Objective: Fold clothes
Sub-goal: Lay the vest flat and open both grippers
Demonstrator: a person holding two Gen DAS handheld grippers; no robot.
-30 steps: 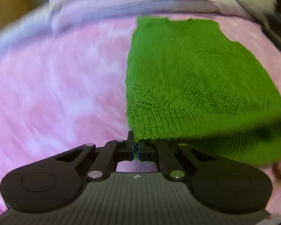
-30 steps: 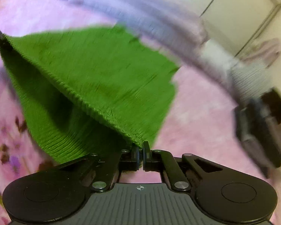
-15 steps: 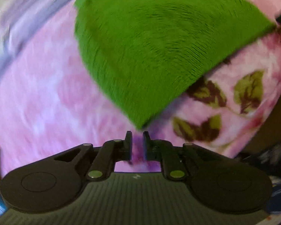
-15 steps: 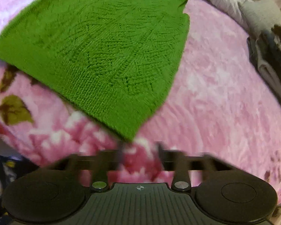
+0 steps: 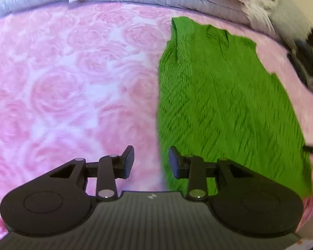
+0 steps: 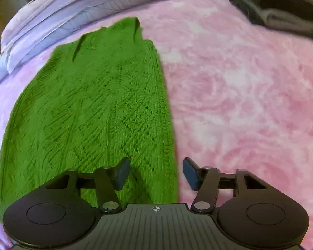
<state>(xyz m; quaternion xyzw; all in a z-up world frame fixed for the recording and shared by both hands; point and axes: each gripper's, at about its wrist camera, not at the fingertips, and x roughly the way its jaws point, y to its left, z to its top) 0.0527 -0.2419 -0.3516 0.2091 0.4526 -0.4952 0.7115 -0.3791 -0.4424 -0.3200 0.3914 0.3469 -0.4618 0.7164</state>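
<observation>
Sweater (image 5: 219,95) lies flat on the pink blanket (image 5: 73,83), right of centre in the left view. Left gripper (image 5: 151,162) and right gripper (image 6: 155,171) both have jaws spread, holding nothing.

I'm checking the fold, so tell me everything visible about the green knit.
The green knit is a bright, textured, patterned knitted garment lying flat on the pink blanket, folded into a long panel with straight side edges and a small raised bump at its far end. Both claws, left and right, are open at its near edge, gripping nothing.

Spread hand-held gripper (image 6: 155,173) above green knit (image 6: 89,114)
</observation>
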